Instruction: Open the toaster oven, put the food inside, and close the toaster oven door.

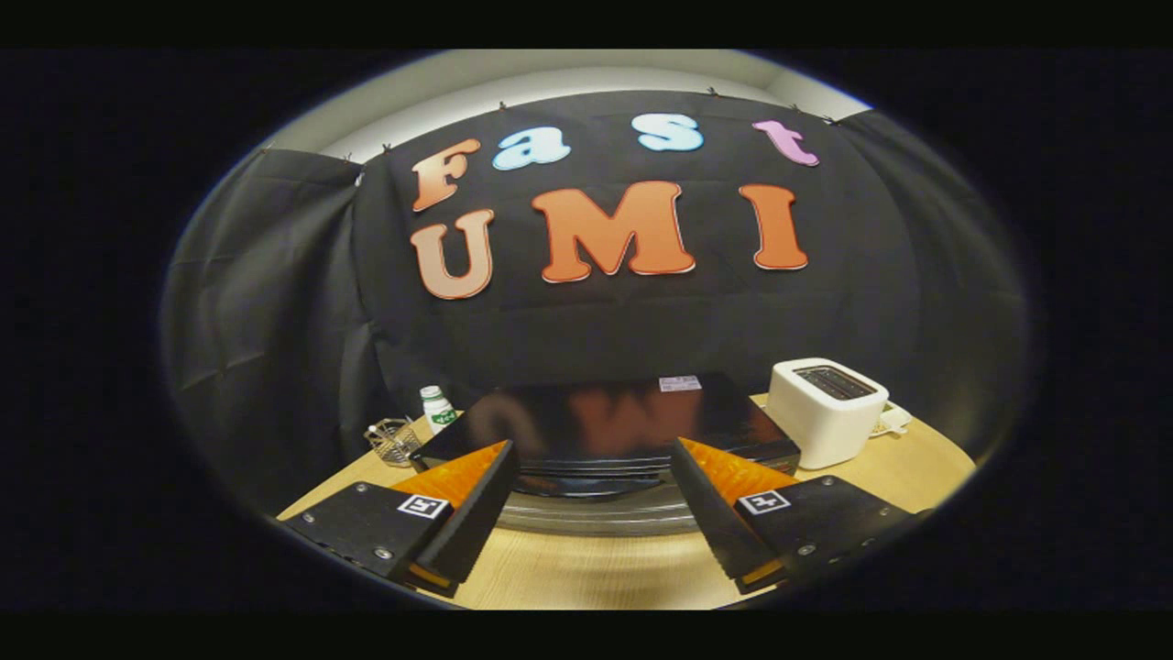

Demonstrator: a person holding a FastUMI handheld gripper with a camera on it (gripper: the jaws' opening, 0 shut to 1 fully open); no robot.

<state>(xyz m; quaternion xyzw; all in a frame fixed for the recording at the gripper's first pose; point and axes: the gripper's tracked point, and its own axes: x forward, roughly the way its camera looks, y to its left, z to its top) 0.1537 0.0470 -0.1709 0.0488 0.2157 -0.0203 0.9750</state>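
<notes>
Fingers [502, 477] spread wide, holding nothing | wooden surface [586, 577] beneath | black toaster oven [609, 431] just ahead between the tips, door closed | white toaster [825, 412] right of it | bottle [437, 408] and wire basket [394, 440] left.

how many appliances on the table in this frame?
2. The black toaster oven sits just ahead of the open gripper, between its fingers. The white toaster stands beside the oven, beyond the right finger. Others may be hidden behind the oven.

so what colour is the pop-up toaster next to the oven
White, with dark slots on top; the toaster shows best in the gripper view, beyond the open claw.
</notes>
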